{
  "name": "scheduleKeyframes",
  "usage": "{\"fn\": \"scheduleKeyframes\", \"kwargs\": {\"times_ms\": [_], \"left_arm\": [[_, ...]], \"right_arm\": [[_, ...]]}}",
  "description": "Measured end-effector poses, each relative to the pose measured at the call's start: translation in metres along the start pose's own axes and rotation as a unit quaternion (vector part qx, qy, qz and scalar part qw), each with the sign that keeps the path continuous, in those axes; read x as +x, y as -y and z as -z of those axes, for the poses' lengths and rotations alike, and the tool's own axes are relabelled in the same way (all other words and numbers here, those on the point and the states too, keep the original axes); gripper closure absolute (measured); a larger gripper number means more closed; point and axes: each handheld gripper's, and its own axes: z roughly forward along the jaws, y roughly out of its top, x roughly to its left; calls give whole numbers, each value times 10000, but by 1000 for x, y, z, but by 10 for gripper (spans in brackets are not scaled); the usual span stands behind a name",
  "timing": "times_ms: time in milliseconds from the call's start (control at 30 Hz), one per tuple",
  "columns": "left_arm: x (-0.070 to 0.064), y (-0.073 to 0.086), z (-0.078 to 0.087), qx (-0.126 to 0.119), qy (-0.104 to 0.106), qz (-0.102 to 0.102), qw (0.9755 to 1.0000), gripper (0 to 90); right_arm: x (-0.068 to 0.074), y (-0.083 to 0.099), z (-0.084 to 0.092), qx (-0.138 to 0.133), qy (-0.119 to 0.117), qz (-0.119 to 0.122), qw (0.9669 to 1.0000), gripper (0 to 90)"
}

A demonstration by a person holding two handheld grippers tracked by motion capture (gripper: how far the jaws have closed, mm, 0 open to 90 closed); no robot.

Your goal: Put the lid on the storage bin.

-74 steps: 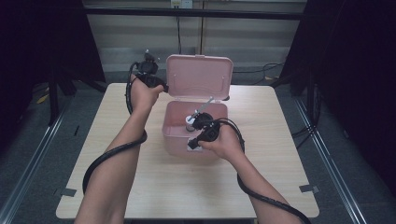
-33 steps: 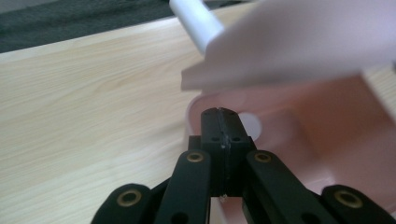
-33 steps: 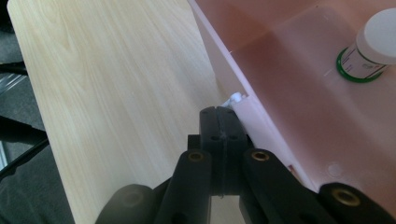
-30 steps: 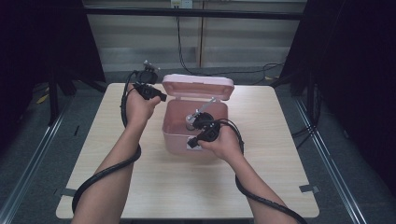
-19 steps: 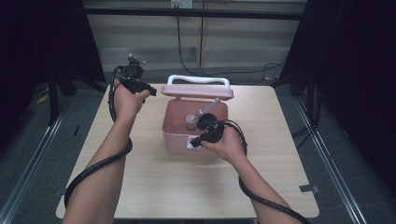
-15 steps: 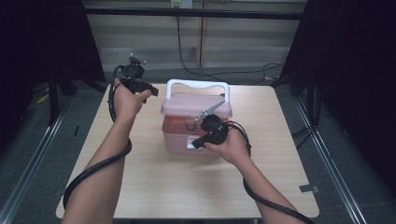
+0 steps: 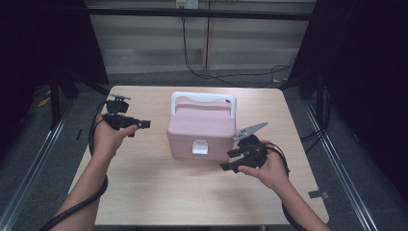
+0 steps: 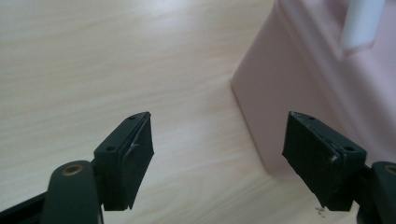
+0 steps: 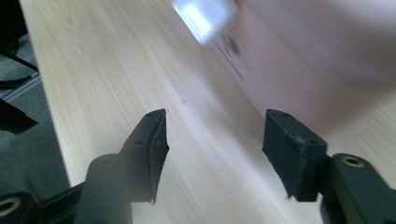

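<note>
A pink box (image 7: 202, 129) with a white handle (image 7: 204, 98) and a white front latch (image 7: 199, 147) stands shut in the middle of the wooden table (image 7: 144, 178). My left gripper (image 7: 143, 124) hovers to the box's left, open, jaws wide apart with nothing between them. In the left gripper view the box's side wall (image 8: 299, 93) lies just beyond the right pad. My right gripper (image 7: 230, 161) sits at the box's front right corner, open and empty. The right gripper view shows the blurred latch (image 9: 203, 16) and the box's front (image 9: 303, 60) ahead.
Bare table lies in front of the box and on both sides. A dark cable (image 7: 77, 207) trails from the left gripper along the forearm. The table's near edge (image 7: 207, 224) and the floor beyond the left edge (image 9: 28, 93) are close.
The lid came down and the box is now shut. My left gripper moved away from the lid to the left and lower. My right gripper drew out of the box to its front right.
</note>
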Motion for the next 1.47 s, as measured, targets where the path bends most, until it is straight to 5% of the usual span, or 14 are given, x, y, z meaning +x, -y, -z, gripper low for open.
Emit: {"fn": "scheduleKeyframes", "kwargs": {"times_ms": [167,533,600,700,833,900,967,1100,1467], "left_arm": [[12,45,-10,52,64,-173,9998,228],[22,103,-36,128,176,-394,9990,220],[25,107,-38,194,37,-637,9978,215],[27,114,-39,115,5,-642,9979,205],[29,123,-40,-149,-27,-914,9957,189],[29,127,-42,-237,-140,-1242,9919,173],[29,129,-44,-328,-154,-1345,9903,146],[29,130,-45,-381,-142,-1324,9904,132],[28,130,-45,-390,-152,-1320,9904,132]], "right_arm": [[-18,40,-5,39,160,-190,9997,305],[-35,88,-20,-70,610,-426,9972,247],[-37,92,-22,-43,678,-359,9970,235],[-39,99,-26,9,791,-346,9963,218],[-40,105,-28,-162,828,-214,9962,191],[-41,108,-28,-279,838,-181,9959,167],[-41,112,-30,-430,898,-77,9950,168],[-39,115,-31,-501,1065,104,9930,156],[-39,117,-33,-616,1088,51,9921,152]]}}
